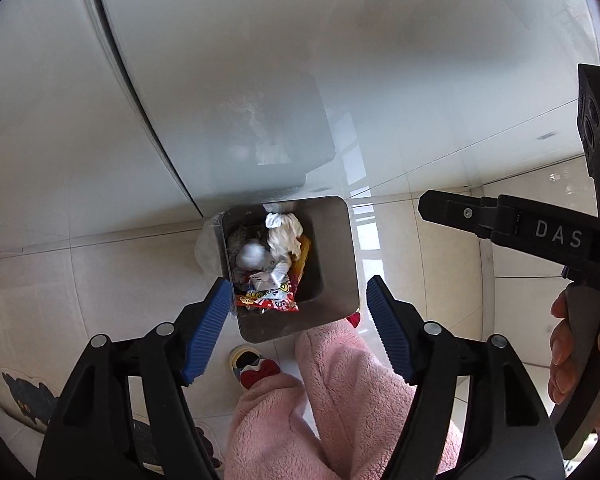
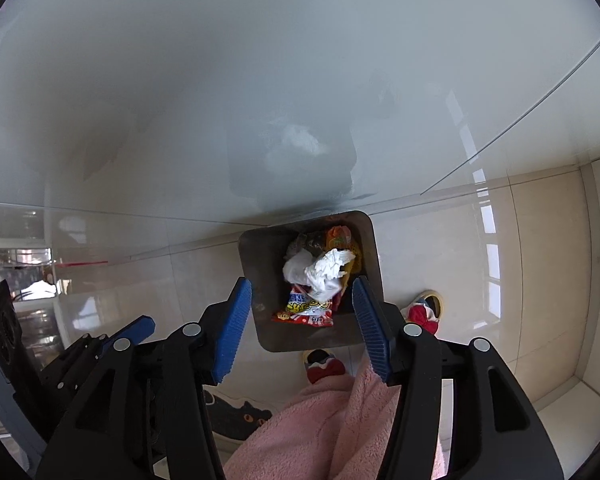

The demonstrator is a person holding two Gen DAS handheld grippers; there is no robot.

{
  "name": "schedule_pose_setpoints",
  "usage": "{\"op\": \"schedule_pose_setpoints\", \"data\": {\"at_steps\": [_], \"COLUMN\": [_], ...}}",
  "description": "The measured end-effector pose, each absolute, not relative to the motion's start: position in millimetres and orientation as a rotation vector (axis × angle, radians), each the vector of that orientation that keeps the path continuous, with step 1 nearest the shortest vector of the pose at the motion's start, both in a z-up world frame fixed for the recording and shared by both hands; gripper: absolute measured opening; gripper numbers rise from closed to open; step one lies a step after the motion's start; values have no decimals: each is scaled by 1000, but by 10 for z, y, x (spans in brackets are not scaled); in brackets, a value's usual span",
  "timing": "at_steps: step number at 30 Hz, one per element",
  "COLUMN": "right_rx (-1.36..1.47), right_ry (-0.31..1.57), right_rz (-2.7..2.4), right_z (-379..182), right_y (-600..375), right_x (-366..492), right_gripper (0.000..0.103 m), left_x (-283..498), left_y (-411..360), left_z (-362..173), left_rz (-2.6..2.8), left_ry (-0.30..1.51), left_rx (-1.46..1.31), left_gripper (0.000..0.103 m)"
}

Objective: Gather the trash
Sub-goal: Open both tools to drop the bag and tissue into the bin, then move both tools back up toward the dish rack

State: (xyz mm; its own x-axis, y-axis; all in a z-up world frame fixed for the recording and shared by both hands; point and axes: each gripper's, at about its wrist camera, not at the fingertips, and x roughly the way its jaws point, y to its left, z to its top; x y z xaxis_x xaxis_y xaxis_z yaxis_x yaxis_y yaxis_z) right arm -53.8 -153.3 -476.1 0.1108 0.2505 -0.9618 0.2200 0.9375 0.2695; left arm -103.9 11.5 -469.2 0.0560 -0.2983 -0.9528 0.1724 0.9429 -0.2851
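A square metal trash bin (image 1: 336, 264) stands on the tiled floor against a glossy white wall; it also shows in the right wrist view (image 2: 260, 272). Inside lie crumpled white tissues (image 1: 285, 236) (image 2: 327, 269), a red and yellow snack wrapper (image 1: 272, 298) (image 2: 306, 312) and other wrappers. My left gripper (image 1: 296, 320) is open and empty, held high above the bin. My right gripper (image 2: 300, 320) is open and empty, also high above the bin. The right gripper appears at the right of the left wrist view (image 1: 512, 228), held by a hand.
The person's pink fleece legs (image 1: 340, 400) (image 2: 332, 424) and red-bowed slippers (image 1: 254, 364) (image 2: 422, 312) stand right beside the bin. A black cat-shaped mat (image 2: 240, 416) lies on the floor. The white wall (image 2: 260, 100) rises behind the bin.
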Motion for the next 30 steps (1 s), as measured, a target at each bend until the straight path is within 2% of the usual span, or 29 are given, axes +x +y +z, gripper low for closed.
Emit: {"op": "schedule_pose_setpoints", "data": {"at_steps": [1,4,5,7,9,12,17,24,30], "right_rx": [389,382,379,380,377,369,395,383,373], "right_ry": [1470,1450,1441,1415,1387,1336,1233,1063,946], "right_rz": [22,19,15,8,3,-4,-28,-60,-76], "right_z": [-4711,-4524,-4441,-4249,-4023,-3662,-3059,-2316,-1863], "right_y": [-1538,-1596,-1622,-1684,-1708,-1757,-1906,-2099,-2258], "right_x": [-529,-537,-555,-607,-696,-819,-1034,-1175,-975], "right_gripper": [57,65,71,76,86,91,96,96,96], "left_x": [-1037,-1043,-1053,-1081,-1109,-1108,-1146,-1031,-708], "left_y": [119,126,132,152,161,151,156,113,79], "left_z": [-4612,-4289,-4170,-3939,-3705,-3338,-2737,-2110,-1784], "left_rz": [-356,-361,-365,-375,-391,-415,-448,-472,-463], "left_ry": [1464,1420,1403,1368,1334,1280,1182,1068,981], "left_rx": [-103,-91,-90,-78,-70,-69,-73,-59,-66], "left_gripper": [77,86,88,90,91,92,93,94,94]}}
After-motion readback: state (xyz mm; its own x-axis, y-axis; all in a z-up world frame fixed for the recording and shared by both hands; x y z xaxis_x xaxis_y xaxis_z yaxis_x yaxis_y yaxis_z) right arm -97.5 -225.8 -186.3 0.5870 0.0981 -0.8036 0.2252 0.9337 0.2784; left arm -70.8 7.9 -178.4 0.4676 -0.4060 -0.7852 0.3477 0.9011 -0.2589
